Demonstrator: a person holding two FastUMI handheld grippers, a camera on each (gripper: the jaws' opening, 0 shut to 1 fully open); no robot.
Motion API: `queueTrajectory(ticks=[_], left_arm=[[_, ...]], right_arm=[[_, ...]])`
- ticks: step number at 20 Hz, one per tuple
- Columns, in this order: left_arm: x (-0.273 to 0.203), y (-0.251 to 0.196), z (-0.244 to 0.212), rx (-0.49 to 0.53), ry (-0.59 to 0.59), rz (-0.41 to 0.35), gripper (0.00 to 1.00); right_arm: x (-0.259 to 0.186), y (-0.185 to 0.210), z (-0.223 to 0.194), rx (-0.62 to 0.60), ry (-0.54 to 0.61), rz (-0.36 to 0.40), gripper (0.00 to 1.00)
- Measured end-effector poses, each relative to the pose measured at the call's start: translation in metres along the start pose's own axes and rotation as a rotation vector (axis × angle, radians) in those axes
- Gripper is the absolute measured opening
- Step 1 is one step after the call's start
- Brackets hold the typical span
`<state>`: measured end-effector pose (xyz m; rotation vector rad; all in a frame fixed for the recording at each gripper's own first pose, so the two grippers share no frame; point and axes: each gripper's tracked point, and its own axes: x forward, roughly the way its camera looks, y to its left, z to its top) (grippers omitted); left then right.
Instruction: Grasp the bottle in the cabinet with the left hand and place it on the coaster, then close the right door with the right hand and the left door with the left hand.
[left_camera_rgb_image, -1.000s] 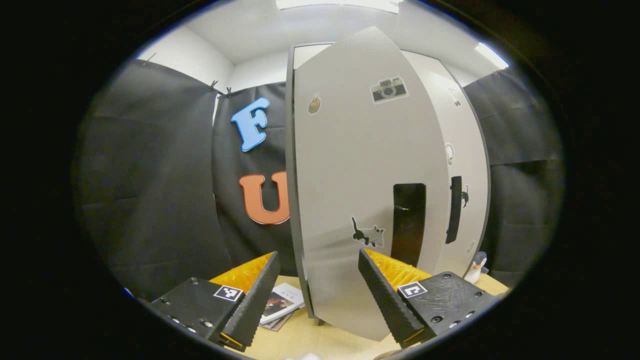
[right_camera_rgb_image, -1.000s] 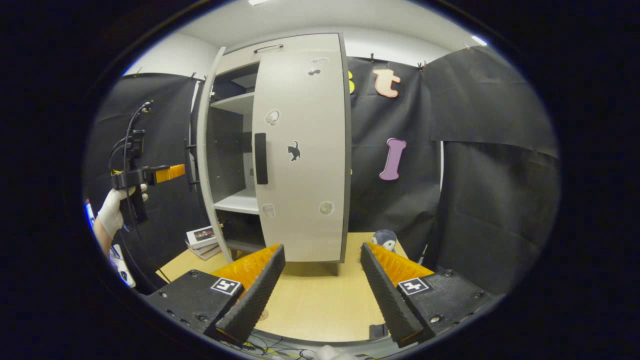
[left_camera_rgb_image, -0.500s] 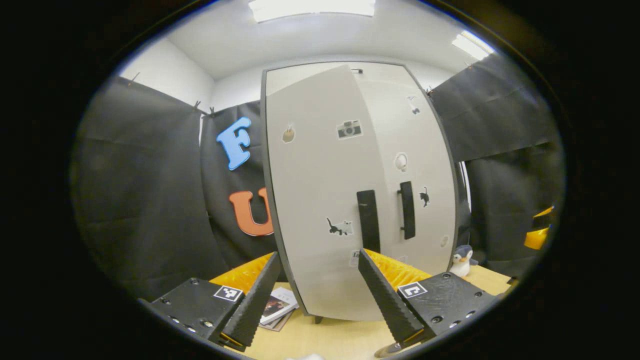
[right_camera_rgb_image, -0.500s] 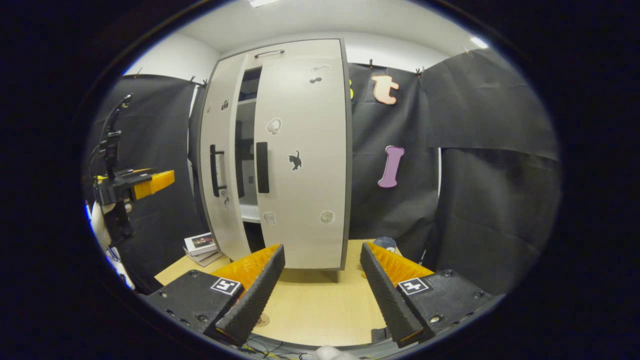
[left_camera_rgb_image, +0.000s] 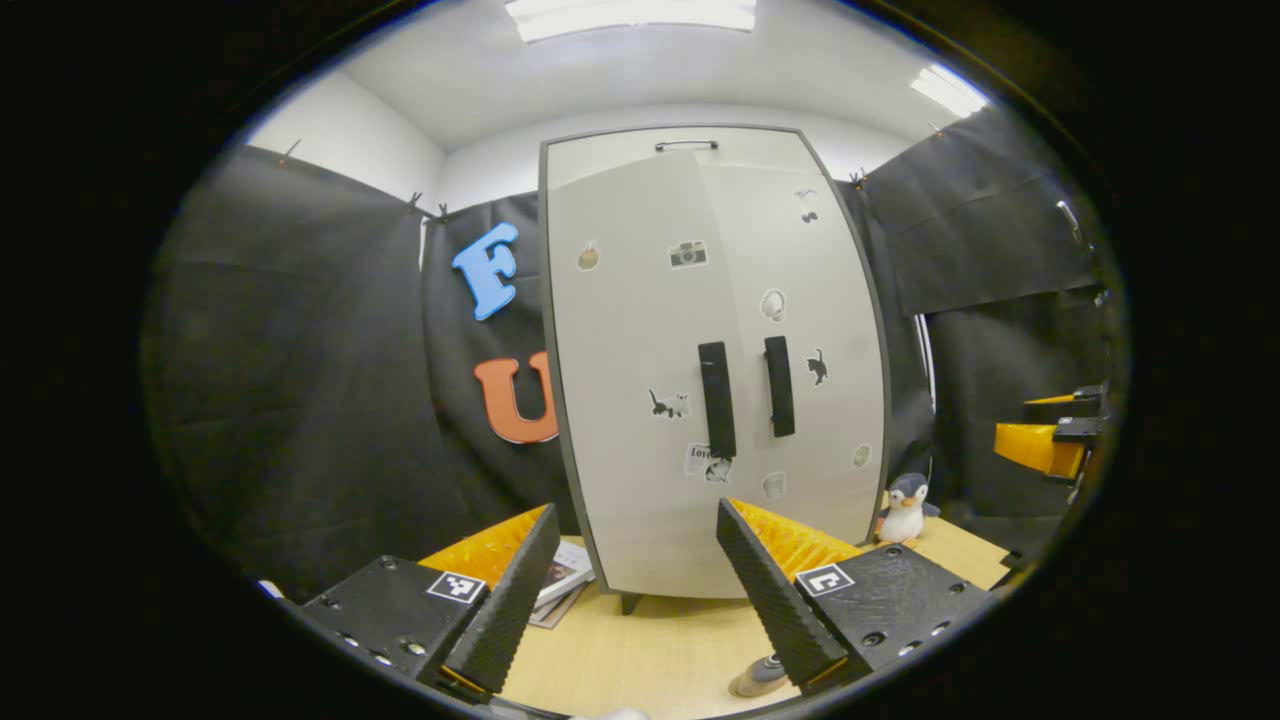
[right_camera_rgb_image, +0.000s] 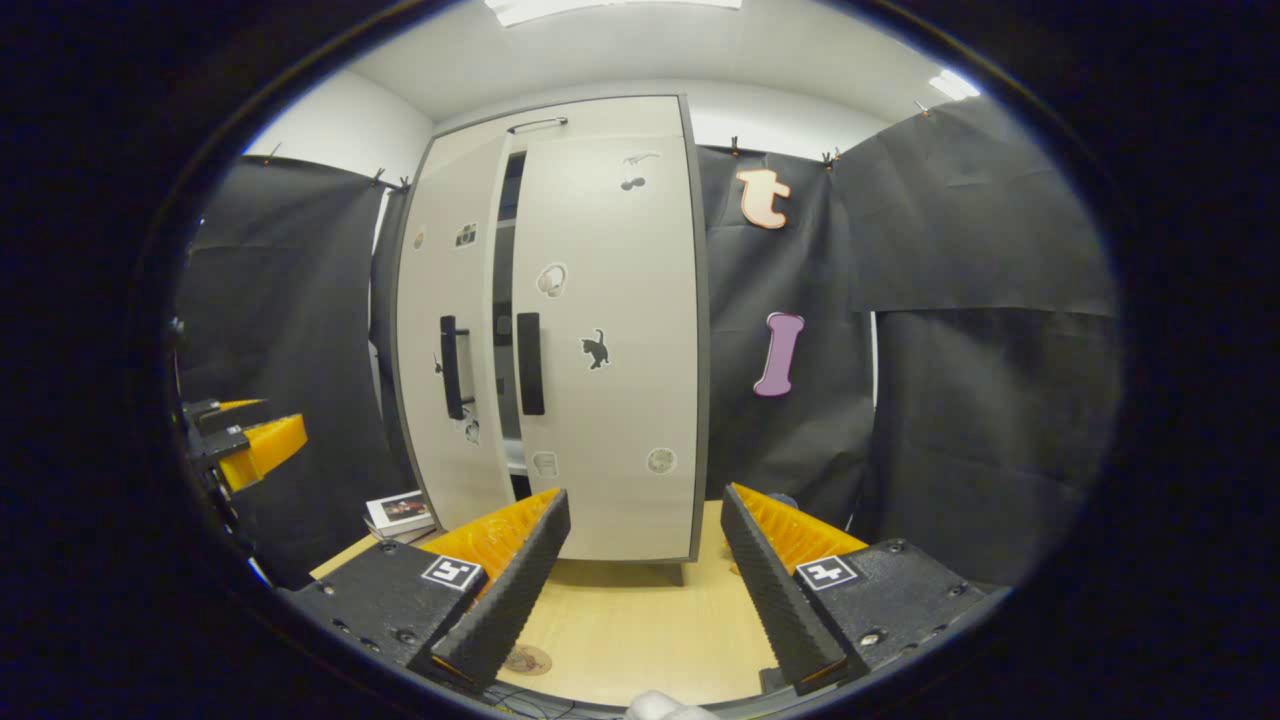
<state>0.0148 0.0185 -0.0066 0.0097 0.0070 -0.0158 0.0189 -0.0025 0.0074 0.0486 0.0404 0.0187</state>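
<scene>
With left door (left_camera_rgb_image: 625, 400) swung nearly flush since a second ago, only a slit beside right door (right_camera_rgb_image: 610, 340). Left claw (left_camera_rgb_image: 632, 590) and right claw (right_camera_rgb_image: 640, 590) both apart, empty. Bottle (left_camera_rgb_image: 757, 677) low on tabletop (left_camera_rgb_image: 640, 650); coaster (right_camera_rgb_image: 527, 659) bare. Task nearly done, likely.

My left gripper (left_camera_rgb_image: 632, 585) is held level, pointing straight ahead, its two fingers (left_camera_rgb_image: 515, 600) spread wide apart with nothing between them and nothing touching either one. My right gripper (right_camera_rgb_image: 645, 585) is in the same pose: level, facing forward, fingers (right_camera_rgb_image: 770, 590) splayed wide and gripping nothing. In the left gripper view my right gripper (left_camera_rgb_image: 1050, 440) sits off at the far right edge, well apart from the left. In the right gripper view my left gripper (right_camera_rgb_image: 245, 440) shows at the far left edge, about level with the right.
</scene>
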Motion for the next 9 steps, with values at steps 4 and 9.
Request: queueTrajectory(ticks=[4, 9], left_arm=[[-0.006, 0.000, -0.019, -0.013, 0.047, -0.003, 0.97], [-0.002, 0.011, -0.016, -0.012, 0.047, 0.006, 0.97]], right_arm=[[0.003, 0.012, -0.007, -0.022, 0.016, 0.021, 0.99], [0.003, 0.018, -0.005, -0.035, 0.009, 0.027, 0.99]])
